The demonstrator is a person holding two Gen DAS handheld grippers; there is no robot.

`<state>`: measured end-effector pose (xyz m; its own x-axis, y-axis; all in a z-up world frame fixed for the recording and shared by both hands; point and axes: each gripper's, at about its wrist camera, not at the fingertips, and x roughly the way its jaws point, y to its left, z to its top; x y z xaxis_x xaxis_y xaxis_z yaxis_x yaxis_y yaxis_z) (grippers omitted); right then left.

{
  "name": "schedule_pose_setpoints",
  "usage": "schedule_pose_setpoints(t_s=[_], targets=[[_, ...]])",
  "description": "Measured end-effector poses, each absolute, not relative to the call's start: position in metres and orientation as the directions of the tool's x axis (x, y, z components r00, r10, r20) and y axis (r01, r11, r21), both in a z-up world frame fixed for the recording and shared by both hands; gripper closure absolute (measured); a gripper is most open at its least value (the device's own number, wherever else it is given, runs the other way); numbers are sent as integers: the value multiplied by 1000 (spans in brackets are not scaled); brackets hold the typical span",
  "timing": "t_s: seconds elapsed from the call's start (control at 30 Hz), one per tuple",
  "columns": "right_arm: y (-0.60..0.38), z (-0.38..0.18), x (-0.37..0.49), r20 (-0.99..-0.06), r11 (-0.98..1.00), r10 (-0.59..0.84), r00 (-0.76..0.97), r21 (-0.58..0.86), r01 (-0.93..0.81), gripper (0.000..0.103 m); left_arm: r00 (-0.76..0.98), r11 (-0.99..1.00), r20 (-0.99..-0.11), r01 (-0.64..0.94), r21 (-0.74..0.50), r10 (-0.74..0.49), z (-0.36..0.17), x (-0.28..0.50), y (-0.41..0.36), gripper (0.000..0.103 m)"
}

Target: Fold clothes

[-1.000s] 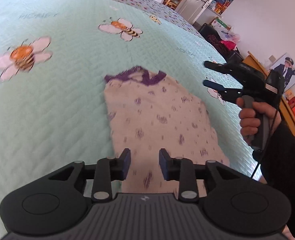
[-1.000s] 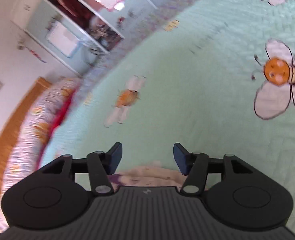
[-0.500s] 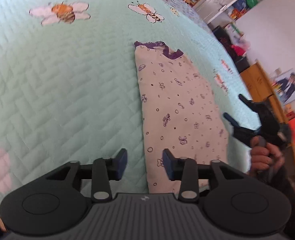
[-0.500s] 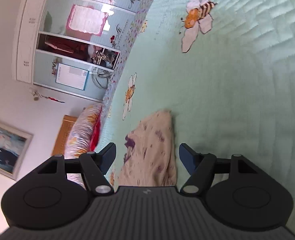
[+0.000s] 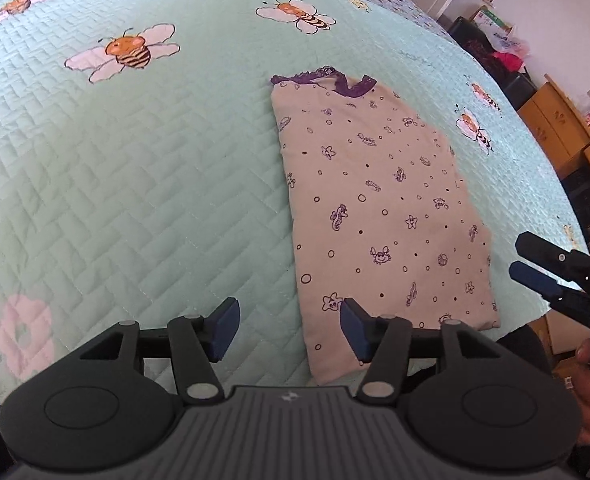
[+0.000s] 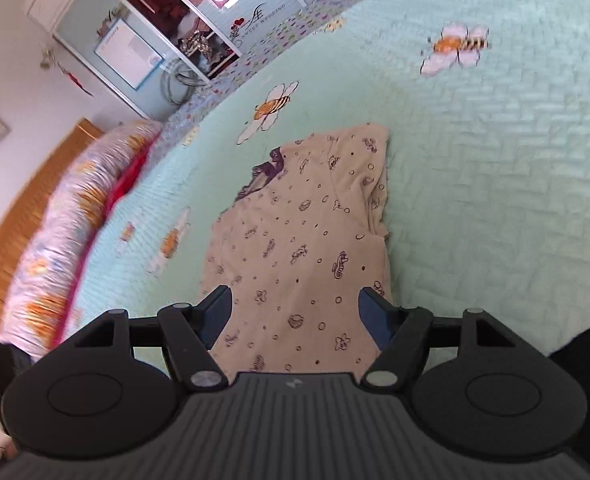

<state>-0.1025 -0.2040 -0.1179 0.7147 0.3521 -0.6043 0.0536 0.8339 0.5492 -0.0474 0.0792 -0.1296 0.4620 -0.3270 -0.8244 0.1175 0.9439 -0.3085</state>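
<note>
The cream cotton garment with purple sea-creature print and purple lace collar [image 5: 379, 208] is lying flat on the bed as a long narrow panel, so the lengthwise folds are looking done (sleeves seem tucked under, can't confirm). What is looking left: folding it across, bottom end up toward the collar, maybe twice.

The left gripper [image 5: 289, 330] is hovering over the near bottom corner, its jaws opening and holding nothing; the garment's left edge is running up between them, and most of the cloth is lying ahead and to the right of them. The right gripper [image 6: 295, 318] is standing wide open with the garment's near end directly below and ahead of its jaws, pads not pressing on the cloth. In the left view it is showing at the far right, off the garment's right edge.

Fabric is looking thin, soft knit, limp, with one side edge slightly rumpled and lifted in the right view. The mint-green quilted bedspread with bee pictures [image 5: 135, 184] underneath is padded, with herringbone stitching, giving a soft, yielding surface.
</note>
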Motion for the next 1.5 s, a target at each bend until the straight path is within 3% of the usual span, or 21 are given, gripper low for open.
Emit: schedule_pose_setpoints(t_s=[0.23, 0.67, 0.93, 1.17, 1.33, 1.5], targets=[[-171, -114, -94, -650, 874, 343, 678, 486, 24, 30, 482, 965, -836, 147, -218, -263, -119, -49, 61, 37], [-171, -123, -105, -679, 863, 313, 664, 496, 99, 30, 470, 961, -838, 160, -227, -276, -122, -48, 63, 36], [-177, -116, -100, -613, 833, 345, 711, 549, 69, 30, 440, 950, -843, 165, -264, -311, -134, -41, 67, 36], [-197, -134, -79, -526, 753, 418, 741, 657, 41, 30, 368, 905, -827, 153, -398, -426, -148, -31, 97, 36], [-203, -131, -52, -565, 726, 471, 677, 684, 66, 30, 306, 890, -836, 124, -440, -456, -137, -28, 103, 36], [-213, -123, -45, -583, 747, 467, 665, 663, 57, 30, 328, 818, -751, 170, -550, -573, -145, -41, 87, 36]])
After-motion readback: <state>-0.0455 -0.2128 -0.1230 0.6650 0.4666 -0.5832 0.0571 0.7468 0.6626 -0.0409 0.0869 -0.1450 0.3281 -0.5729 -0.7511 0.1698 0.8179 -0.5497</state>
